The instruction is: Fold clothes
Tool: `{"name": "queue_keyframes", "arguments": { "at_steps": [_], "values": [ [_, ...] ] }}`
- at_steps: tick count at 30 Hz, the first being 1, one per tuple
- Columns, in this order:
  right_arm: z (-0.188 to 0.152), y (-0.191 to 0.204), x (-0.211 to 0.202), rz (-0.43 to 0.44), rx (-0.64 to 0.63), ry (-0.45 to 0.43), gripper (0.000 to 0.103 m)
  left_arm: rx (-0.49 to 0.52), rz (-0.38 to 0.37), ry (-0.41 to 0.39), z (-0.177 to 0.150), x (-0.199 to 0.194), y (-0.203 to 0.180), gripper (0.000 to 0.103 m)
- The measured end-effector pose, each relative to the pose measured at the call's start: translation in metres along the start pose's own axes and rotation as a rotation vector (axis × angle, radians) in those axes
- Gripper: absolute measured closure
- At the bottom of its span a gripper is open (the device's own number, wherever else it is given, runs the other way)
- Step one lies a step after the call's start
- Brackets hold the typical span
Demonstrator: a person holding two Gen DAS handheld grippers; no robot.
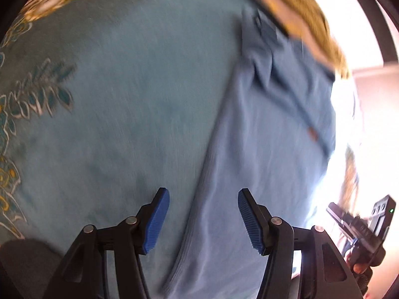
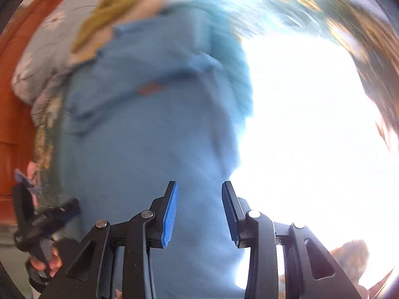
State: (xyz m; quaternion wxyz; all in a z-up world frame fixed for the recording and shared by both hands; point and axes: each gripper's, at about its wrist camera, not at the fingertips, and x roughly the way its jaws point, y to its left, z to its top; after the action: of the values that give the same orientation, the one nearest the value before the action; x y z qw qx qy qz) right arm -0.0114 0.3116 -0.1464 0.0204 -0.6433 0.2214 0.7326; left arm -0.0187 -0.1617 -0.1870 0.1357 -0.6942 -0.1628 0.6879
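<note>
A light blue shirt (image 1: 269, 129) lies on a teal bedspread (image 1: 124, 99), its long edge running from the top right down between my left gripper's jaws. My left gripper (image 1: 203, 219) is open and empty above that edge. In the right wrist view the same shirt (image 2: 149, 137) fills the middle, with a small brown tag (image 2: 149, 89). My right gripper (image 2: 199, 214) is open and empty over the shirt's lower part. Both views are blurred by motion. Each gripper also shows in the other's view, the right one (image 1: 361, 226) and the left one (image 2: 42, 221).
The bedspread has a floral border (image 1: 37, 94) at the left. A yellow and white patterned cloth (image 1: 304, 17) lies beyond the shirt's top. Bright glare (image 2: 311, 124) washes out the right side. An orange-brown wooden surface (image 2: 12, 99) stands at the far left.
</note>
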Motion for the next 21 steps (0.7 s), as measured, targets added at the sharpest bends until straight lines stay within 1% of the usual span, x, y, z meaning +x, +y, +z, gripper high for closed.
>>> {"name": "queue_keyframes", "arguments": {
  "at_steps": [1,4,6,9,12,14,18,19,20,21],
  "values": [
    [-0.013,-0.021,0.000,-0.010,0.040,0.013,0.066,0.010,0.004,0.012,-0.006,0.002,-0.001,0.042],
    [-0.042,-0.062,-0.001,0.032,0.150,0.007,0.066,0.017,-0.011,0.058,-0.021,0.004,-0.002,0.041],
    [-0.055,-0.076,-0.002,0.110,0.198,-0.007,0.065,0.007,-0.034,0.091,-0.030,0.005,0.000,0.041],
    [-0.061,-0.077,-0.001,0.163,0.193,0.000,0.061,-0.039,-0.083,0.138,-0.045,0.009,0.009,0.041],
    [-0.065,-0.075,0.002,0.209,0.180,0.023,0.061,-0.103,-0.140,0.151,-0.059,0.009,0.021,0.042],
    [-0.071,-0.074,0.003,0.251,0.172,0.044,0.061,-0.120,-0.159,0.168,-0.067,0.011,0.027,0.041],
    [-0.084,-0.074,0.006,0.297,0.156,0.063,0.062,-0.149,-0.192,0.192,-0.080,0.012,0.036,0.042],
    [-0.085,-0.076,0.005,0.305,0.167,0.057,0.063,-0.153,-0.196,0.190,-0.082,0.011,0.037,0.042],
    [-0.086,-0.077,0.004,0.306,0.180,0.056,0.071,-0.153,-0.198,0.185,-0.083,0.010,0.038,0.044],
    [-0.086,-0.079,0.004,0.300,0.192,0.063,0.084,-0.154,-0.199,0.180,-0.084,0.009,0.039,0.044]
  ]
}}
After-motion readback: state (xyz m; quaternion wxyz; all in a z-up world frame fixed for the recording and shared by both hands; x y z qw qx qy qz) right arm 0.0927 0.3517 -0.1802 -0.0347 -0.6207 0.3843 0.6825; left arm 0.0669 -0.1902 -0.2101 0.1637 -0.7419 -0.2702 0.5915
